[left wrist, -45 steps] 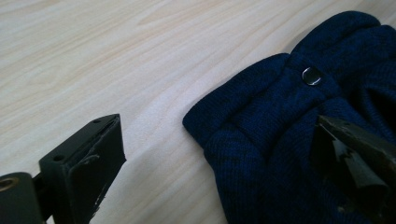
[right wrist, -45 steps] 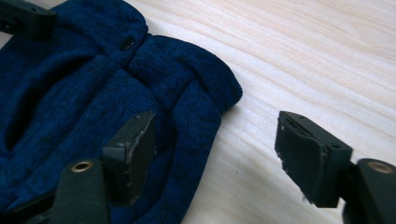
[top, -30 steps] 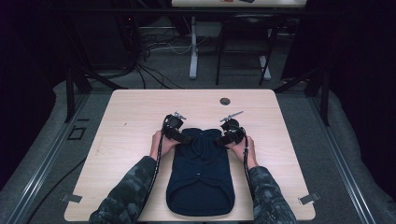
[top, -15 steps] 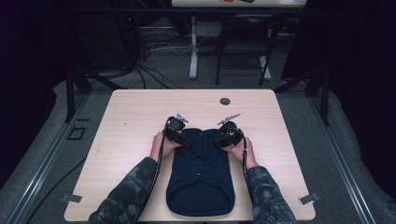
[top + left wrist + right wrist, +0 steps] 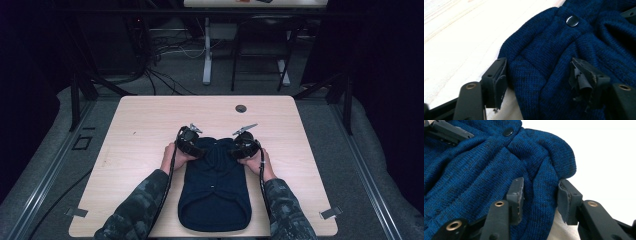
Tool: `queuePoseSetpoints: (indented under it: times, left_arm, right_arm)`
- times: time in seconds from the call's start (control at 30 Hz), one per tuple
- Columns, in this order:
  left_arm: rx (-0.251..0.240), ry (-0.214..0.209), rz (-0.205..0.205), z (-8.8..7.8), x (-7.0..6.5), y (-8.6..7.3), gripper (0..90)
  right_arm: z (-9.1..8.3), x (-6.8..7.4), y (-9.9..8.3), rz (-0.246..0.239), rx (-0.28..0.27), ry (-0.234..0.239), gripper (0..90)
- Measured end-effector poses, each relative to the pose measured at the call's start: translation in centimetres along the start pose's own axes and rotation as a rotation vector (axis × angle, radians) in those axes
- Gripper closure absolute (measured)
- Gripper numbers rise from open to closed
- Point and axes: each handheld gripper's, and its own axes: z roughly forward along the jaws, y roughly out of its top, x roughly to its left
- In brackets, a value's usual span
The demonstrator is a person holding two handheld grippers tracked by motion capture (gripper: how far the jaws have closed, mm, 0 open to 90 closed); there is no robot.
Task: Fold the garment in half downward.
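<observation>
On the near half of the tabletop [image 5: 150, 130]: a dark blue knit sweater [image 5: 215, 192], folded into a narrow column, its far end bunched between two tools.

At left, the left hand-held gripper [image 5: 537, 75], jaws well apart, straddling a fold of the sweater's far-left corner without pinching it; one jaw on the bare wood side, the other over the knit. Nothing actually clamped. Just beyond, a small dark round button [image 5: 572, 20], glossy against the matte yarn.

At right, the right hand-held gripper [image 5: 539, 195], likewise spread, with a rounded roll of the far-right corner sitting between the jaws, cloth touching or nearly touching both pads, not visibly squeezed.

Likely step: taking hold of both far corners to fold or shift the garment. To do it well: close on the doubled roll, not a single layer, so the knit does not stretch or slip; match the two sides in depth and timing; keep clear of the button.

Material: soft ribbed knit, mottled blue and black, thick rolled edges, loose enough to sag and bunch. Pale smooth wood-grain laminate beneath. Jaw pads black, rubbery, frayed at left.
</observation>
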Motion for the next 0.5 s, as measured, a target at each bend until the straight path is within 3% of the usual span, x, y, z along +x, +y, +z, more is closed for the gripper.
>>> queuePoseSetpoints:
  times: [0.5]
  left_arm:
    - [-0.026, -0.042, 0.017, -0.31, -0.62, -0.3, 58.3]
  right_arm:
    - [-0.03, -0.09, -0.65, 0.004, -0.046, 0.02, 71.8]
